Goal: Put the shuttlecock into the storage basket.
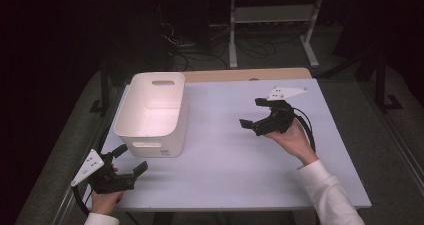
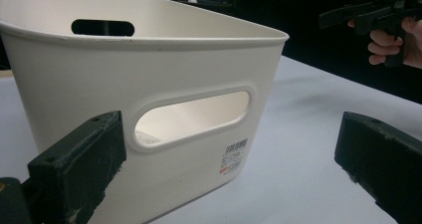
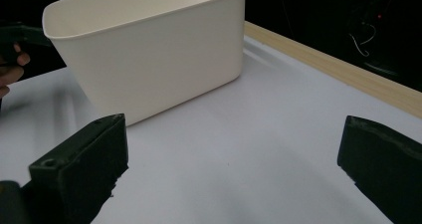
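Bin: a white plastic storage bin (image 1: 151, 112) stands upright on the left half of the table (image 1: 240, 165); its mouth faces up and the inside looks bare as far as the high view shows; a slot handle is cut into each short end; a small barcode label (image 2: 235, 156) sits low on the near end wall, right of the slot.

Left gripper: the left gripper (image 1: 131, 157) is held low at the near left corner of the table, just in front of the bin's near end; jaws spread wide with nothing between them; in the left gripper view the near wall of the bin fills the space past the jaws, close but not touching.

Right gripper: the right gripper (image 1: 251, 113) is held above the right half of the table, well apart from the bin, pointing left toward it; jaws stand wide apart and hold nothing; in the right gripper view the bin's long side (image 3: 149, 45) lies ahead across bare tabletop.

Table: pale tabletop with a wooden strip (image 3: 338, 69) along its far edge.
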Motion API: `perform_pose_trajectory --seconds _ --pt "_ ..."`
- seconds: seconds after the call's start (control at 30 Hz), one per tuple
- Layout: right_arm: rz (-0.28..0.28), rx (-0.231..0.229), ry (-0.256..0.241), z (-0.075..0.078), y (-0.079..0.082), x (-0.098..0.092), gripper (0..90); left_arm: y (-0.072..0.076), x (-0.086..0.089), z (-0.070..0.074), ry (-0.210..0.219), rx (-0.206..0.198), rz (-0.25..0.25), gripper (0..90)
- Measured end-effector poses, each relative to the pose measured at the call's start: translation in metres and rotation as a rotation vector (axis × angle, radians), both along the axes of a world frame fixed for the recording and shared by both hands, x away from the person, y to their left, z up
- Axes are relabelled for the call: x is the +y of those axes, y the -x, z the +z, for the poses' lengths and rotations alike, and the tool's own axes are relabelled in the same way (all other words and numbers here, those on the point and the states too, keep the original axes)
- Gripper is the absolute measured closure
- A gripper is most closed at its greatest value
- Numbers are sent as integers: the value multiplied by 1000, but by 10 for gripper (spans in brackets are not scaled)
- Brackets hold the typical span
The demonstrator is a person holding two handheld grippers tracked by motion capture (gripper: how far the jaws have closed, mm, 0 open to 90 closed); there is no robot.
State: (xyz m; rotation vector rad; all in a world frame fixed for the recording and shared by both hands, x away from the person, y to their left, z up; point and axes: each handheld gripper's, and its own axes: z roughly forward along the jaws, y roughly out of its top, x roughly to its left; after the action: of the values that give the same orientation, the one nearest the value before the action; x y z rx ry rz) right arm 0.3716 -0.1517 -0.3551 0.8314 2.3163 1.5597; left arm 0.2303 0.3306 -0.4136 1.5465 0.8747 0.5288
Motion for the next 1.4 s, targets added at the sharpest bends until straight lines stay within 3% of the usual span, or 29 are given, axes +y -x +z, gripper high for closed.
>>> perform_pose_trajectory --seconds 0.2,0.3,1.4 --pt "-20 -14 -12 -3 5 -7 0 0 0 0 1 -2 -3 0" --pt "-24 -12 -15 -6 6 -11 0 0 1 0 -19 -6 -9 0" --pt "-79 -42 -33 -30 36 -44 0 1 1 1 -12 -5 -6 0"
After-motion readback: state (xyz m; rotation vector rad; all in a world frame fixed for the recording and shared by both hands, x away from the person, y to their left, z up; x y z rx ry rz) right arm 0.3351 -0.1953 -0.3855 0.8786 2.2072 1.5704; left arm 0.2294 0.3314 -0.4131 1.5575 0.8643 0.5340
